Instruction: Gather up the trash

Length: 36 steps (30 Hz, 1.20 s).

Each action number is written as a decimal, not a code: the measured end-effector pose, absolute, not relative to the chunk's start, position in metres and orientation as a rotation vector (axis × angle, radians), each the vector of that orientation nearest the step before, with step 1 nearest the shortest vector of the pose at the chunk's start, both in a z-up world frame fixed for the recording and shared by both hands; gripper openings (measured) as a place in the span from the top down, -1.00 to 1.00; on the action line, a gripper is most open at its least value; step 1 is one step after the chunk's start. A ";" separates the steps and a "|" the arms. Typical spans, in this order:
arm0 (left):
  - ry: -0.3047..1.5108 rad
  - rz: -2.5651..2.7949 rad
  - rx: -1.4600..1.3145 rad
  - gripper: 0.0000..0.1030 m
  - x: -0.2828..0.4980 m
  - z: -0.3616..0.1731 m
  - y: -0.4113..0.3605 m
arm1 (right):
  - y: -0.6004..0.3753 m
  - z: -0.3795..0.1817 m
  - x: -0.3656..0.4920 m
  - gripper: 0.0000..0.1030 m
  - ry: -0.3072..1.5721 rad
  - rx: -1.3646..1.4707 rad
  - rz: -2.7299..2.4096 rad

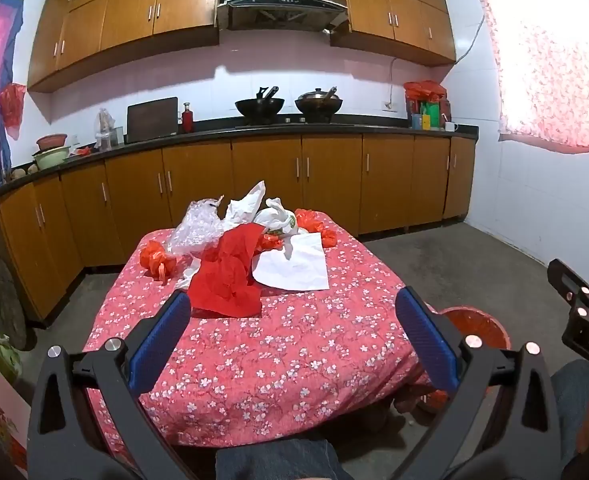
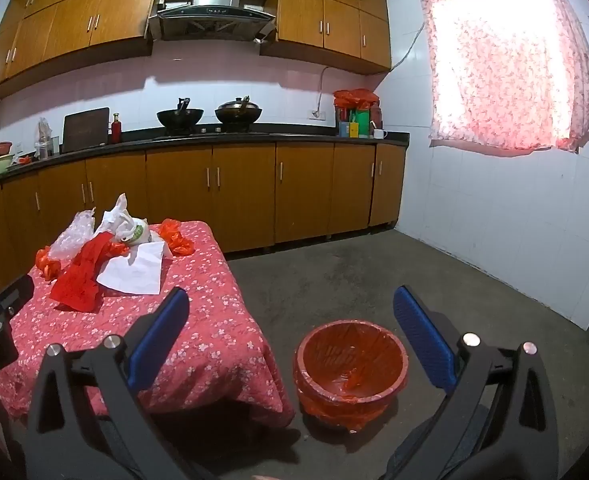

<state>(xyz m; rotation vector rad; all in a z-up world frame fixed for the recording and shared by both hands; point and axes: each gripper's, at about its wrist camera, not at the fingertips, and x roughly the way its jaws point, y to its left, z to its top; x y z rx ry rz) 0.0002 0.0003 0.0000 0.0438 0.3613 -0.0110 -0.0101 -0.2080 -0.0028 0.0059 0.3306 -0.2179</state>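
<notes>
A pile of trash lies at the far end of a low table [image 1: 278, 344] under a red flowered cloth: crumpled red paper [image 1: 226, 276], a white paper sheet [image 1: 294, 264], clear bubble wrap [image 1: 198, 228], white plastic bags [image 1: 270, 216] and orange bags [image 1: 158, 260]. My left gripper [image 1: 294, 312] hangs open over the table's near half, short of the pile, nothing between its blue pads. My right gripper [image 2: 292, 308] is open and empty above the floor. A red bin [image 2: 352, 368] lined with a red bag stands on the floor to the right of the table [image 2: 198, 340].
Brown cabinets [image 1: 294, 184] and a dark counter with two woks [image 1: 260, 106] run along the back wall. A white tiled wall with a curtained window [image 2: 506, 64] bounds the right side. Grey floor [image 2: 374, 260] stretches between table and wall. A person's knee [image 1: 278, 460] shows at the bottom.
</notes>
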 end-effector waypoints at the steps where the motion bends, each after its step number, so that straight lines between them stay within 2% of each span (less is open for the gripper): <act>1: 0.361 -0.012 0.044 -0.96 0.000 0.000 0.000 | -0.208 -0.003 -0.010 -0.92 0.331 0.005 -0.219; 36: 0.362 -0.010 0.046 -0.96 0.001 0.000 -0.002 | -0.206 -0.006 -0.008 -0.92 0.337 0.013 -0.218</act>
